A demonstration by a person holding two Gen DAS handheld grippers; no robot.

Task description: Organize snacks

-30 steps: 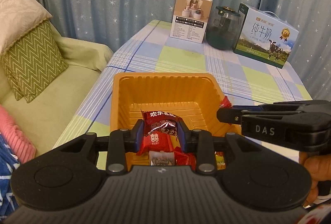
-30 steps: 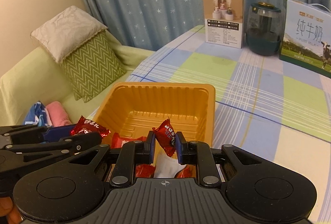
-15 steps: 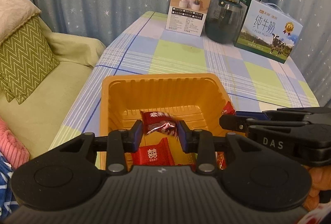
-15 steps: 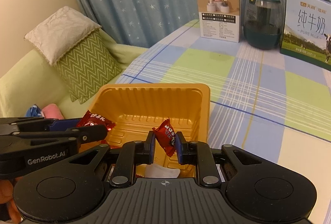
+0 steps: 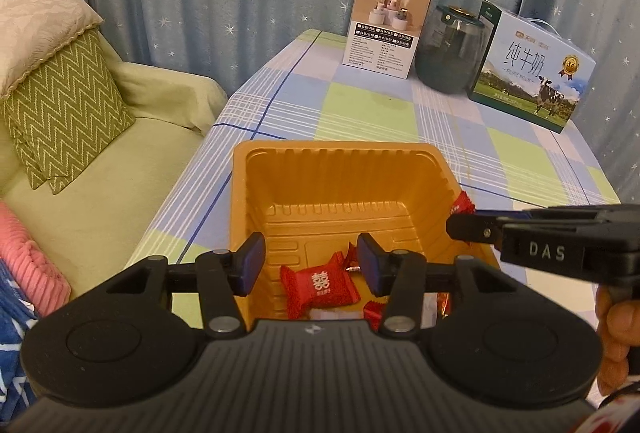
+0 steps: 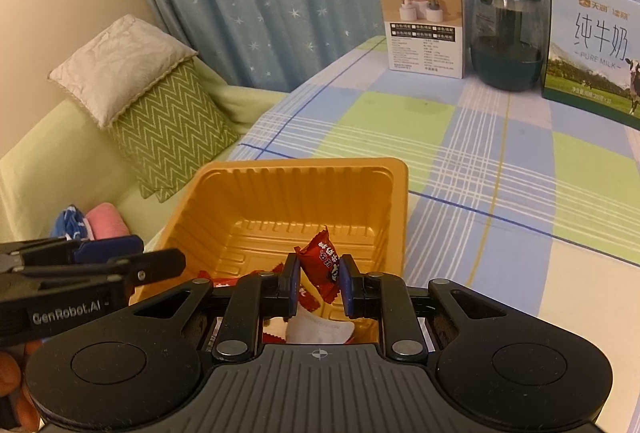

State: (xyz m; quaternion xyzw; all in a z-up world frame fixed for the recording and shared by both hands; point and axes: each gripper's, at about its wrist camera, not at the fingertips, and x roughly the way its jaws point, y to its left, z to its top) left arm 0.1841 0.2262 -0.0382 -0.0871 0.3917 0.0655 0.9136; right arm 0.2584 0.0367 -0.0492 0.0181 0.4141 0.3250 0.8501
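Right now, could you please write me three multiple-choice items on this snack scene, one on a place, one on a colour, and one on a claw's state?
1. Where does the dark glass jar stand?
A. between the white box and the milk carton
B. inside the tray
C. on the sofa

2. What colour is the tray?
A. blue
B. orange
C. white

3. What state is the left claw in?
A. shut on a candy
B. out of view
C. open, holding nothing

Answers:
1 A, it sits between both boxes at the table's far end.
2 B, its walls are orange.
3 C, its pads are apart above the candies; only the right claw grips a red candy.
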